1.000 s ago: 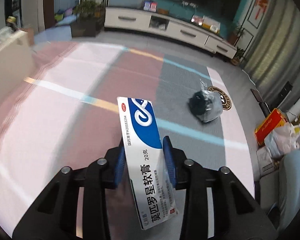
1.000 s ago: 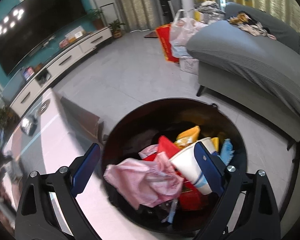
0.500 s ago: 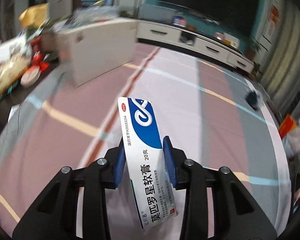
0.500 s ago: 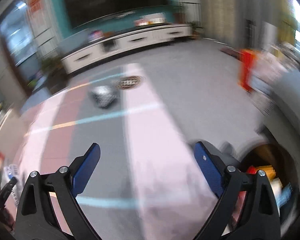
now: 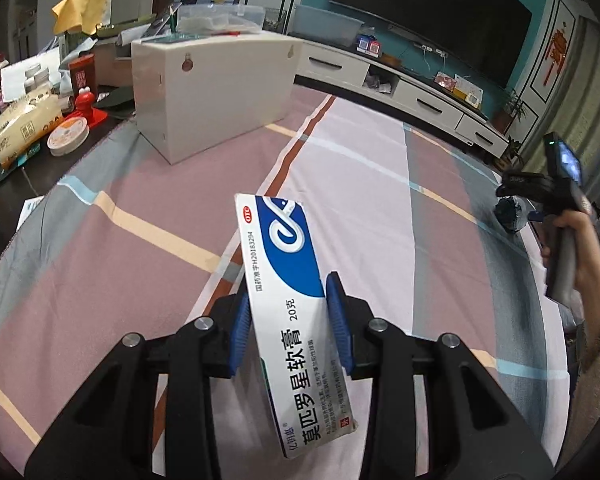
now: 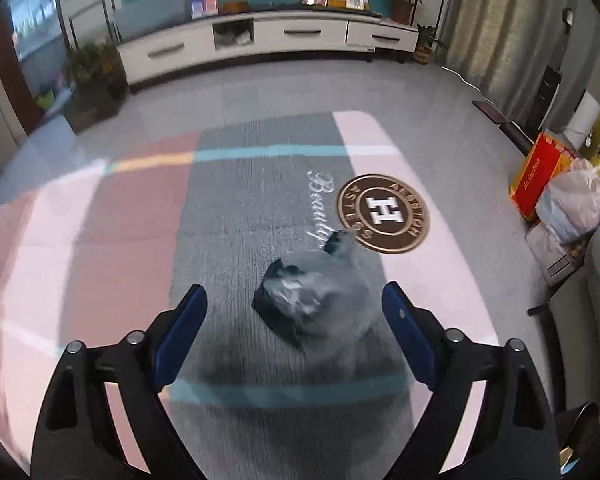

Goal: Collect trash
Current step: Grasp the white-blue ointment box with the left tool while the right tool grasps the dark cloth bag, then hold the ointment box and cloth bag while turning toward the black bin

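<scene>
My left gripper (image 5: 288, 312) is shut on a white and blue ointment box (image 5: 288, 280) and holds it tilted above the striped tablecloth (image 5: 140, 264). My right gripper (image 6: 294, 320) is open and empty, with a crumpled dark plastic bag (image 6: 316, 300) lying on the cloth just ahead, between its fingers. The same bag (image 5: 510, 216) shows small at the table's far right in the left wrist view, beside the hand-held right gripper (image 5: 540, 184).
A white box (image 5: 216, 92) stands at the table's back left, with clutter beyond it. A round brown logo (image 6: 384, 212) marks the cloth near the bag. A red carton (image 6: 536, 176) and filled bags (image 6: 576, 200) sit on the floor at right.
My right gripper swung from over the trash bin to the table and now sits over the dark bag. My left gripper turned left, still holding the box.
</scene>
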A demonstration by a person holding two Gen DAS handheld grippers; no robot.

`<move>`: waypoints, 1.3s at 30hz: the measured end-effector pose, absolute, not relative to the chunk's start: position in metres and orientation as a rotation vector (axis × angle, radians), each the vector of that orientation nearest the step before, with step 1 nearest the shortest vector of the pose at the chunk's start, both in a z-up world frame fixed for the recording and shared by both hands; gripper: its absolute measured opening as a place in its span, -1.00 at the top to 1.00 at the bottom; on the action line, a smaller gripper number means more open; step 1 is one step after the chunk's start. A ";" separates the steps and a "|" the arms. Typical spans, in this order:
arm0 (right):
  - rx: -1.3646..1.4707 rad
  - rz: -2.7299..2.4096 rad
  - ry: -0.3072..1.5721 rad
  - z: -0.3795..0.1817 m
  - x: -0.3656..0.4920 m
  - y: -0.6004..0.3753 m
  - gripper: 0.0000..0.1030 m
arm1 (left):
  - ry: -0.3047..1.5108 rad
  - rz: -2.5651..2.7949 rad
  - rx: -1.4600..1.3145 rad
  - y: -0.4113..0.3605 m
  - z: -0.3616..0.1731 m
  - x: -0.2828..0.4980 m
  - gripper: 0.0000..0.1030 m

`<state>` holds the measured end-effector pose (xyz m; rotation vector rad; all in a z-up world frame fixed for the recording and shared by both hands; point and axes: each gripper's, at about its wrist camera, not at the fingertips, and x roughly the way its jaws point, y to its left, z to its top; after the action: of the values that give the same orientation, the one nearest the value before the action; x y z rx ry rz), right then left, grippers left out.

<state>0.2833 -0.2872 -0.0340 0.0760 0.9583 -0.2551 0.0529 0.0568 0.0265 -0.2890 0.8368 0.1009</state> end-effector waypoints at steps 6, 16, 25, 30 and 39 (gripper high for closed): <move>-0.073 -0.317 0.911 -0.043 0.273 -0.284 -0.20 | 0.847 0.092 -0.300 0.054 0.027 0.051 0.29; 0.206 -0.159 0.808 -0.001 0.173 -0.293 -0.14 | 0.806 0.054 -0.255 0.035 0.042 0.038 0.28; 0.319 0.014 0.725 0.022 0.058 -0.255 -0.14 | 0.754 0.007 -0.225 0.022 0.061 0.019 0.28; 0.336 0.049 0.689 0.028 0.011 -0.240 -0.15 | 0.725 -0.010 -0.222 0.017 0.071 0.008 0.28; 0.257 0.022 0.631 0.040 -0.029 -0.229 -0.16 | 0.709 -0.063 -0.211 -0.004 0.079 -0.016 0.28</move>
<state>-0.0286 -0.2288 0.0404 0.2572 0.6305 0.0222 -0.0157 -0.0044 0.0789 -0.2112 0.7088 -0.0633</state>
